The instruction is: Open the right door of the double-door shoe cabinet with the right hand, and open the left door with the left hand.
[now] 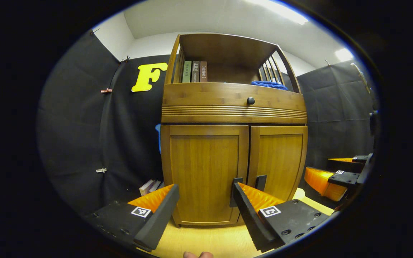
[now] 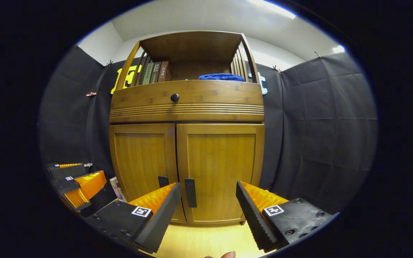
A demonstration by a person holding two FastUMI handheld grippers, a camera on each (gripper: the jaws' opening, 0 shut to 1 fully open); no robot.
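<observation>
The bamboo shoe cabinet (image 1: 233,107) stands in front of me with both doors closed. In the left gripper view, my left gripper (image 1: 205,188) is open and faces the left door (image 1: 204,165), short of it. Its right finger hides part of the left door's dark handle (image 1: 236,186); the right door's handle (image 1: 261,182) is just beside it. In the right gripper view, my right gripper (image 2: 208,186) is open before the right door (image 2: 221,161), with that door's handle (image 2: 190,192) just inside its left finger. The left gripper (image 2: 79,175) shows low at the left there.
Above the doors is a drawer with a black knob (image 1: 250,101). The open shelf holds three books (image 1: 194,71) and a blue cloth (image 1: 269,85). More books (image 1: 151,186) lie on the floor left of the cabinet. The pale wood floor (image 1: 206,240) lies beneath the grippers.
</observation>
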